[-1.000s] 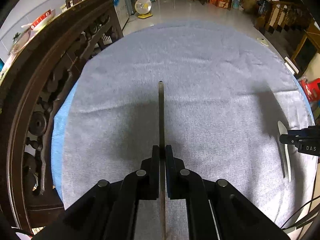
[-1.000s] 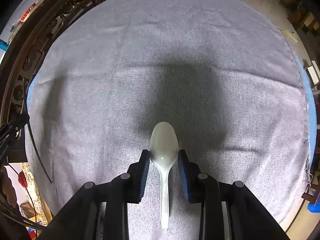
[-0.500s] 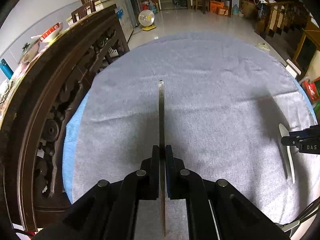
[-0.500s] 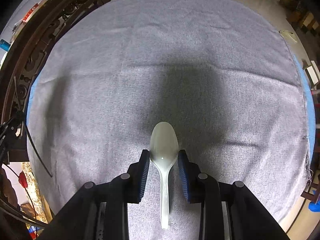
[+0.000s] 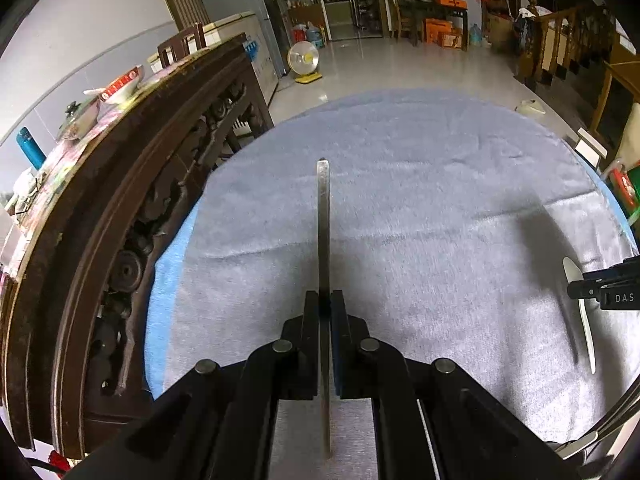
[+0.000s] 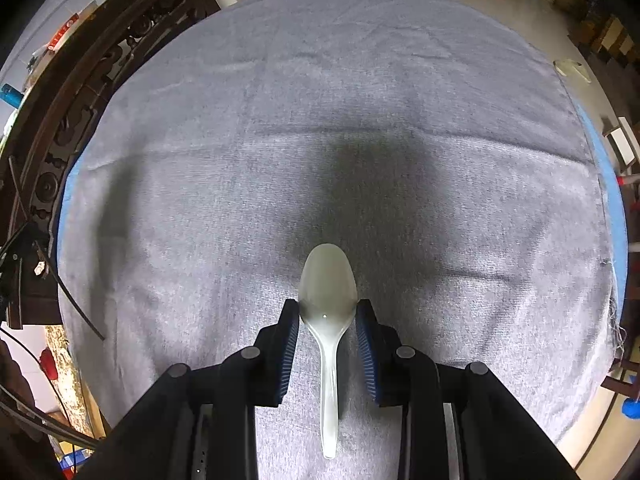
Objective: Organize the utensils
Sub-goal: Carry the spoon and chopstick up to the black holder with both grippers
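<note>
A lived-in home (carved wooden furniture, floor fan, staircase)

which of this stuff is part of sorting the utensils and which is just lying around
Part of the job:
- spoon, between the right gripper fingers
- flat metal utensil, seen edge-on, clamped in the left gripper
- grey cloth on the table

Just lying about:
- carved wooden furniture
- bowls and a blue bottle on it
- fan on the floor
- orange boxes
</note>
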